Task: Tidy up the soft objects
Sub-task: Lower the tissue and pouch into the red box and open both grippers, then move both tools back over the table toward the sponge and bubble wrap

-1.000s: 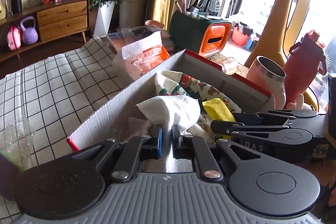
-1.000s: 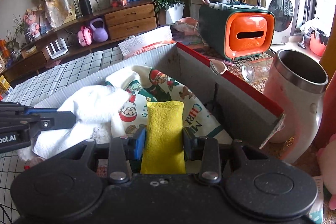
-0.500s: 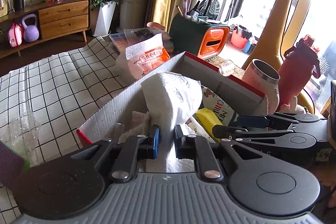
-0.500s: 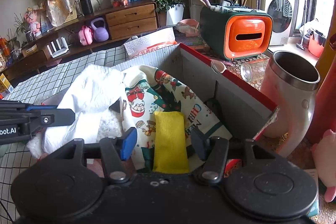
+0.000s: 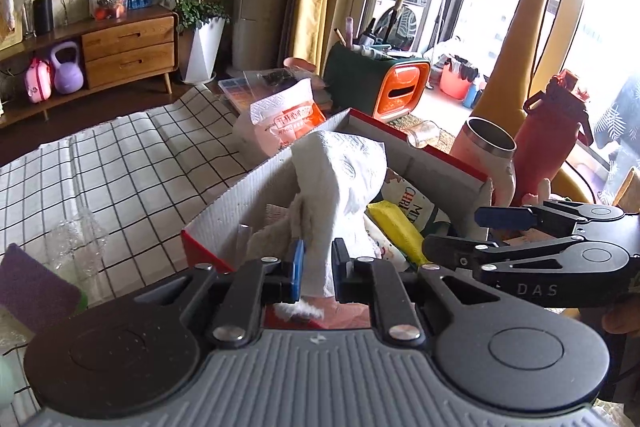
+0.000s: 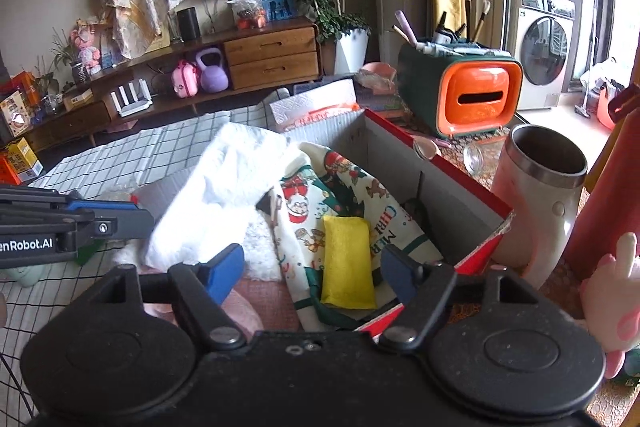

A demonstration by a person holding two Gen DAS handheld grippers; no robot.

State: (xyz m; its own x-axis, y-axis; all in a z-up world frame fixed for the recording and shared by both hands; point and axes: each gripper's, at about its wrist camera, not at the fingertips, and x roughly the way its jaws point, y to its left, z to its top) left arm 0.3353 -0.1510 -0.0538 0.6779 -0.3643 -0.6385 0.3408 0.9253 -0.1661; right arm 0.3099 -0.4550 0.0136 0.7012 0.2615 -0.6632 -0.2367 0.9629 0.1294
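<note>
Lifting a white cloth (image 5: 340, 195) clear of the box (image 5: 248, 195), my left tool (image 5: 316, 269) stays clamped on it, the cloth now hanging higher than a second ago. My right tool (image 6: 312, 267) has let go of the yellow sponge (image 6: 347, 263); its jaws stand wide apart and empty, drawn back above it. The sponge lies in the box on the printed cloth (image 6: 304, 203), beside the steel cup (image 6: 544, 195).

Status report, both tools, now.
Left tool shut on white cloth, lifted above box. Right tool open, empty, over yellow sponge lying in box. Nothing in the way.
</note>
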